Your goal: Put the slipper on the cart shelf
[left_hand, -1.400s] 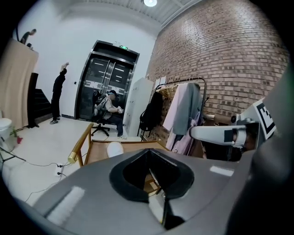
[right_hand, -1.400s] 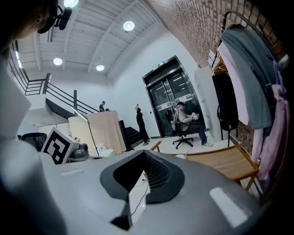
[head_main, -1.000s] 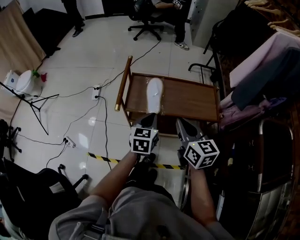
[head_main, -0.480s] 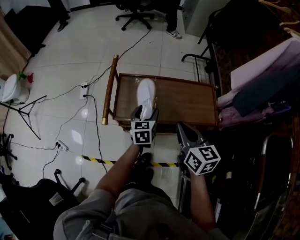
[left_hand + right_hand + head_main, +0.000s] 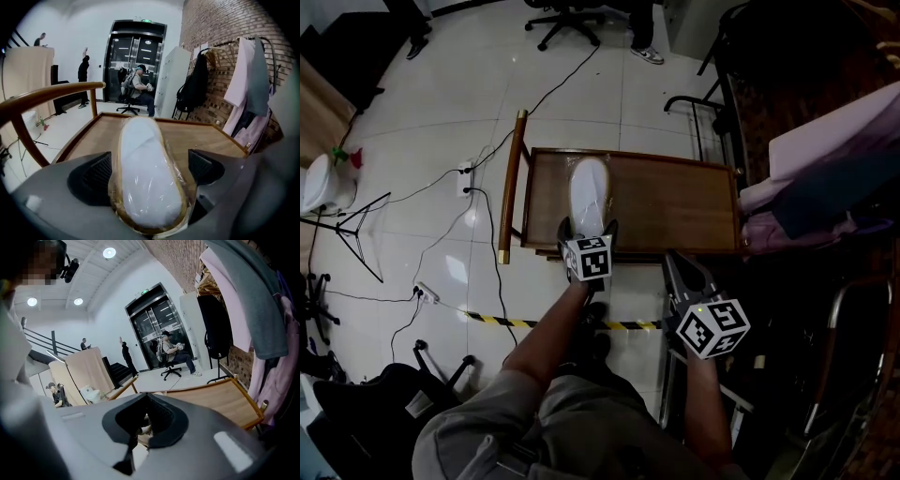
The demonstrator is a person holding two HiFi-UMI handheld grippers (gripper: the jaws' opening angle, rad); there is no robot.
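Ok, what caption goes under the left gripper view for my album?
The left claw, just opening, around the wrapped white slipper lying on the wooden cart shelf.

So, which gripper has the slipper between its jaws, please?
The left gripper: its jaws have just opened around the slipper; the right gripper is shut, empty.

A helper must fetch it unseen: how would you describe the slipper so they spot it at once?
Find the wooden cart beside the hanging clothes. On its top shelf, at the end by the curved handle, lies the slipper: white, sealed in clear plastic, the only object lying there.
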